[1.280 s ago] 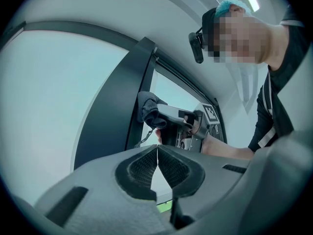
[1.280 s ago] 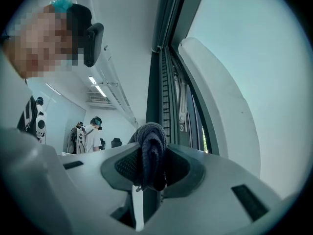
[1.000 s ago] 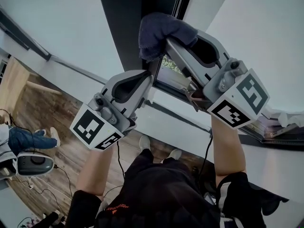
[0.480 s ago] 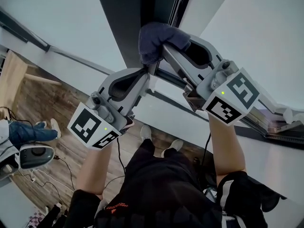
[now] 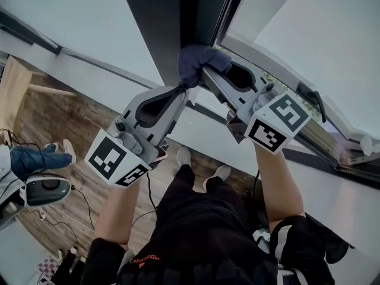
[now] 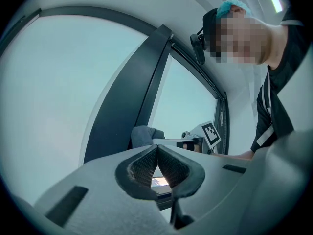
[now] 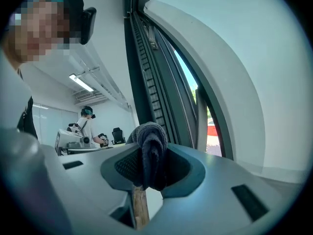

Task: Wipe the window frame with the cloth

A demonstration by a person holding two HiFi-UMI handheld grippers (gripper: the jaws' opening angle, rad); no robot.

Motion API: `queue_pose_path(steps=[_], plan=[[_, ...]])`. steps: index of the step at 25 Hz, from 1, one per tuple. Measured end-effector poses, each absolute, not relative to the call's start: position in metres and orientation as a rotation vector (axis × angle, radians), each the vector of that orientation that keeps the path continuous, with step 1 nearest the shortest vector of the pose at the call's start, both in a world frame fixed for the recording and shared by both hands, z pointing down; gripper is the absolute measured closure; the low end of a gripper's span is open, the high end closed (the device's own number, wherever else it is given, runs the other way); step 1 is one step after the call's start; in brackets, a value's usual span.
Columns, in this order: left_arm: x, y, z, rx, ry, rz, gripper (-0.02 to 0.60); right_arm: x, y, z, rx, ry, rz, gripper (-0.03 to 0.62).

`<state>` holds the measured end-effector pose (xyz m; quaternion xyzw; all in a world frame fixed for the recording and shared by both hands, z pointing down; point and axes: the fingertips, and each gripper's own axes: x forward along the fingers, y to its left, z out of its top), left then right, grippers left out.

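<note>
Your right gripper (image 5: 206, 71), clamped on the cloth (image 5: 196, 61), has drawn it a little way down the dark frame (image 5: 172, 28) over the last second, so the wipe looks under way. Your left gripper (image 5: 183, 95) sits just beside it, jaws together, empty.

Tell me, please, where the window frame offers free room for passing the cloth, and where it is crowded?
Free: the dark frame post above the cloth. Crowded: at the cloth, where the right gripper clamps it and the shut left gripper sits close beside.
</note>
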<state>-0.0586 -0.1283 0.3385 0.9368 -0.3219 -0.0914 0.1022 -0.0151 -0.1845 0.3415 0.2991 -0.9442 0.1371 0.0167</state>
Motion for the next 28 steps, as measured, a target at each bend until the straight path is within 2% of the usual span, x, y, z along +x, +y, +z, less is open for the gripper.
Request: queue_pose_path(steps=[28], plan=[[-0.068,-0.129,0.397,2.654,-0.926,-0.213,0.562,-0.021,-0.187,0.485,1.011,-2.718,0.781,0.488]])
